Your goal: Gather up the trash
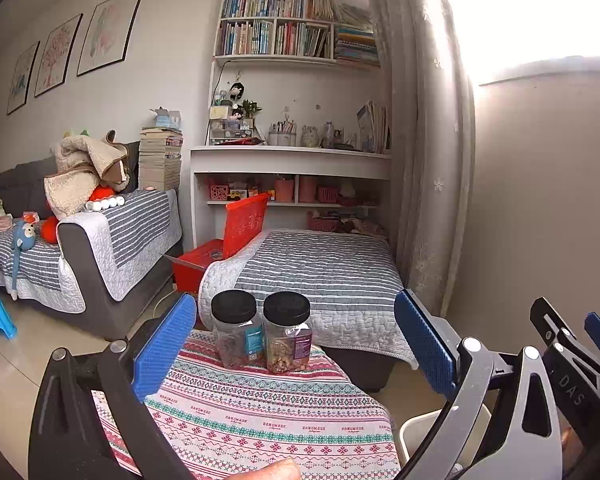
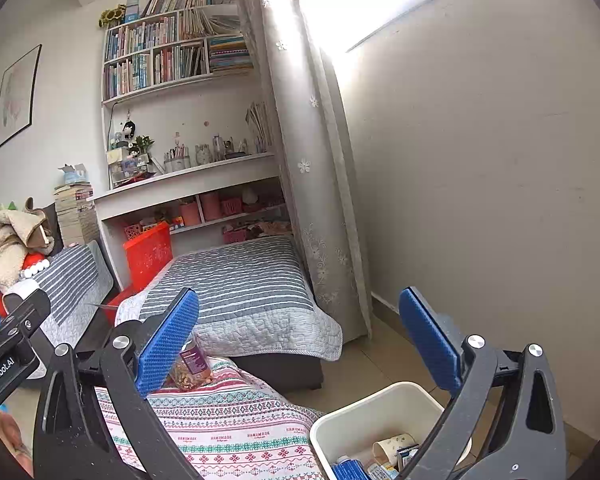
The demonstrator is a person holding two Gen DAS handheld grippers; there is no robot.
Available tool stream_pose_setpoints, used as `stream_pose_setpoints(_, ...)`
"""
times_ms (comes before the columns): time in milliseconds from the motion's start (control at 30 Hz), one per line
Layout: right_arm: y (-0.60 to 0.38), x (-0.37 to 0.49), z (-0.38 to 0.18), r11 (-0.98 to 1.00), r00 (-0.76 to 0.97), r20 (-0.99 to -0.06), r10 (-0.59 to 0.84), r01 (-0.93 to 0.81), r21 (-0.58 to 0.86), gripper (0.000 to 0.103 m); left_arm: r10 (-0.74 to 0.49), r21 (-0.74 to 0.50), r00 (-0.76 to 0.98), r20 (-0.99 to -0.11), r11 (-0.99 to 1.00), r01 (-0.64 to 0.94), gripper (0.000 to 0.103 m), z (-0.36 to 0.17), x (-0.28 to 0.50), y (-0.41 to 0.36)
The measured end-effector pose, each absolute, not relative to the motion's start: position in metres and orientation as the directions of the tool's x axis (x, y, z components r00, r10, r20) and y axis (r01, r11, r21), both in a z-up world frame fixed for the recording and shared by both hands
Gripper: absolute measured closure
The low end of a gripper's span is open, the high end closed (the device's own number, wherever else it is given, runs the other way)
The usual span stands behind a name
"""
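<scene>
Both pairs of fingers stood wide and held nothing. Our right gripper point(image 2: 300, 344) hung above the white bin point(image 2: 364, 412), trash already inside it. Between the fingers of our left gripper point(image 1: 296, 340) only two jars point(image 1: 260, 332) showed on the patterned cloth point(image 1: 260, 420); next we judged a search for more trash necessary.

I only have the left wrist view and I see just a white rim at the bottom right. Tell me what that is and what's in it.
Observer: It is a white bin on the floor beside the table, and it already holds trash: a paper cup lying on its side and a blue packet, among other bits.
Operator: Now report the other hand. I only catch its edge.
Observer: The right claw is open with nothing between its fingers, and the bin sits just below it, toward its right finger.
</scene>
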State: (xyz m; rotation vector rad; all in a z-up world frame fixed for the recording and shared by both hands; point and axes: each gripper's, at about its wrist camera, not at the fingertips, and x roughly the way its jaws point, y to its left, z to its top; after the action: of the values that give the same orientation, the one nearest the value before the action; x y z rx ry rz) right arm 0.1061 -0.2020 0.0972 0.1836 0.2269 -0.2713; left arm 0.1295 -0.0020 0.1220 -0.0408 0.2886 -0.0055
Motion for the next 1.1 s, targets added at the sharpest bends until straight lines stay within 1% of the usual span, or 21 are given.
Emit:
stream_pose_setpoints(300,-0.197,0.103,0.096,0.946,0.946,-0.197,-0.257,0.288,0.149,0.007,0.028,-0.032,0.954,-0.298,0.999,-0.039,0.007,0.113,0.134,0.001)
stream_pose_setpoints(733,-0.206,0.109,0.086,0.939,0.931,-0.248,-0.268,0.31,0.15,0.007,0.016,-0.03,0.949,-0.314,0.999,-0.027,0.007,0.108,0.132,-0.004)
stream_pose_setpoints(1100,-0.206,0.11,0.083,0.94,0.928,-0.255,-0.271,0.312,0.139,0.007,0.01,-0.026,0.949,-0.316,0.999,-0.019,0.007,0.105,0.134,-0.009)
